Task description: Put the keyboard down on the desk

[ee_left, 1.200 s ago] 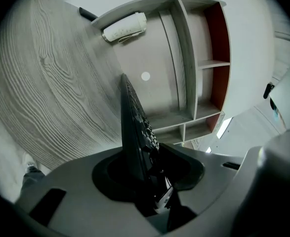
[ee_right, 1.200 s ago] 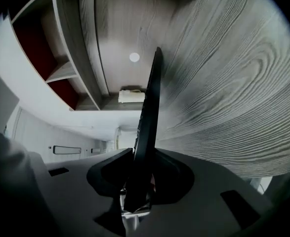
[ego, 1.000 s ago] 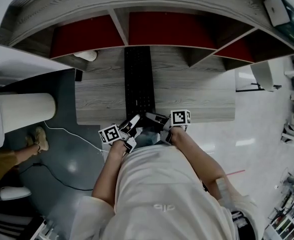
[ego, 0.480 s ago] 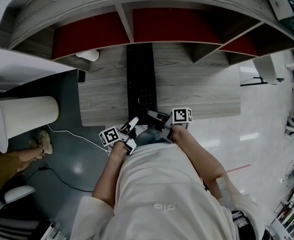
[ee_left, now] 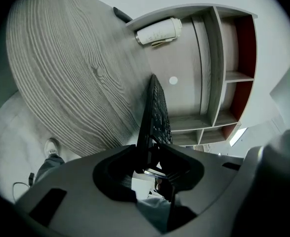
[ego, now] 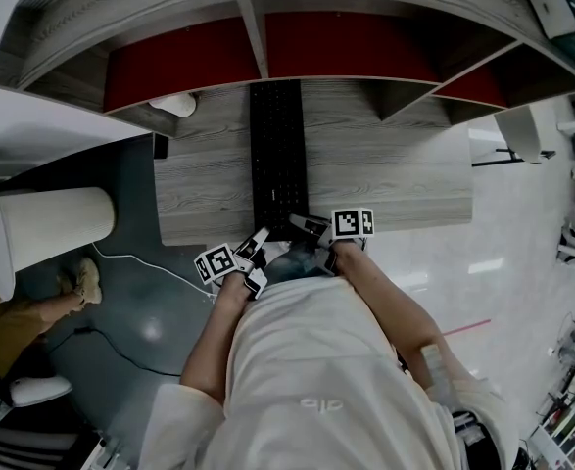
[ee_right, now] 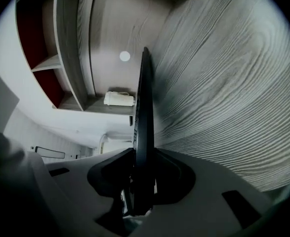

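Head view: black keyboard (ego: 277,150) runs lengthwise down frame centre over the grey wood desk (ego: 385,174), far end up by the shelf unit (ego: 189,62), near end at the desk's front edge where both tools meet it.

Left gripper (ego: 261,248) sits just left of centre, below the desk edge. In its own view the left gripper (ee_left: 152,154) has jaws closing with the keyboard's (ee_left: 157,112) near end between them; both jaws look to be on it. Key face shows on the right side of that frame, desk (ee_left: 65,73) fills the upper left.

Right gripper (ego: 307,228) is just right of centre, at the same end. In its own view the right gripper (ee_right: 144,179) is clamped on the keyboard (ee_right: 144,107), which is seen edge-on as a thin dark blade running up frame centre, jaws tight on both faces. Desk (ee_right: 233,98) takes the whole right half.

No view shows whether the keyboard's underside touches the desktop.

Other items:
- White object (ego: 174,106) lying in the shelf's left bay, upper left of the head view. It is also at top centre in the left gripper view (ee_left: 159,31) and left of centre in the right one (ee_right: 119,98).
- Round white spot (ee_left: 173,81) on the desktop near the keyboard's far end, also visible at (ee_right: 124,56).
- White cylinder (ego: 52,218) at the left edge, with a seated person's shoe (ego: 86,277) below it.
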`<state>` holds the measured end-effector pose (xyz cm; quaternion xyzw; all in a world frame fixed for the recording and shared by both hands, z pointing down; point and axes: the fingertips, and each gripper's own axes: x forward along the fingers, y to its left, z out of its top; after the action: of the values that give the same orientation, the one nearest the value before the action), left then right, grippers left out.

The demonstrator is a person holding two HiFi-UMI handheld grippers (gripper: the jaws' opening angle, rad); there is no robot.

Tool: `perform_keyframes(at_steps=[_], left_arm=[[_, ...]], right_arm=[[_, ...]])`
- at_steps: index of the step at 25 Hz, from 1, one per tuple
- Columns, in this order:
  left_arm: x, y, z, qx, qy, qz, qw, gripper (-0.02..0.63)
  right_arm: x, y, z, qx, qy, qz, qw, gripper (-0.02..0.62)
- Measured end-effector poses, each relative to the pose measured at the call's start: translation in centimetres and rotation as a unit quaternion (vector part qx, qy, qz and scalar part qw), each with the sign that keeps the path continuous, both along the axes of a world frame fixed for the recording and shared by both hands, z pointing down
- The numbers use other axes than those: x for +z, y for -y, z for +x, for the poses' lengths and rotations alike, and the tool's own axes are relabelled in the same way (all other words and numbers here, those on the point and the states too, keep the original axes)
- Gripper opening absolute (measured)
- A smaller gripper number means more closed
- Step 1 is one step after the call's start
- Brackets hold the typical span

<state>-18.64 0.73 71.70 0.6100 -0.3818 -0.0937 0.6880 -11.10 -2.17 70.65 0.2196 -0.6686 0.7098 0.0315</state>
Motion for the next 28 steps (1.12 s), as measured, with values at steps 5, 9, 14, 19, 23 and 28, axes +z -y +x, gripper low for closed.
perform_keyframes(at_steps=[5,9,14,19,23,28], left_arm=[[0.4,0.0,0.5,0.011,0.008,-0.006,0.9999,0.14],[0.7,0.0,0.8,0.021,0.011,-0.012,0.9997,0.13],[1.4,-0.1,1.0,0.021,0.004,-0.027,0.9994,0.133],[1.9,-0.2,1.4,0.023,-0.001,-0.036,0.9991,0.137],[2.2,-0.2,1.8,0.025,-0.008,-0.038,0.999,0.138],[2.9,-0.4,2.3,0.019,-0.009,-0.045,0.9988,0.147]], right_arm=[[1.4,0.1,0.5,-0.003,-0.041,-0.001,0.999,0.166],[2.1,-0.2,1.2,0.001,-0.055,-0.014,0.998,0.191],[2.4,-0.9,1.7,-0.003,-0.061,-0.025,0.998,0.216],[2.7,-1.3,2.7,0.0,-0.084,-0.029,0.996,0.209],[3.1,-1.5,3.5,0.006,-0.104,-0.027,0.994,0.195],[3.6,-1.6,4.2,0.019,-0.106,-0.026,0.994,0.187]])
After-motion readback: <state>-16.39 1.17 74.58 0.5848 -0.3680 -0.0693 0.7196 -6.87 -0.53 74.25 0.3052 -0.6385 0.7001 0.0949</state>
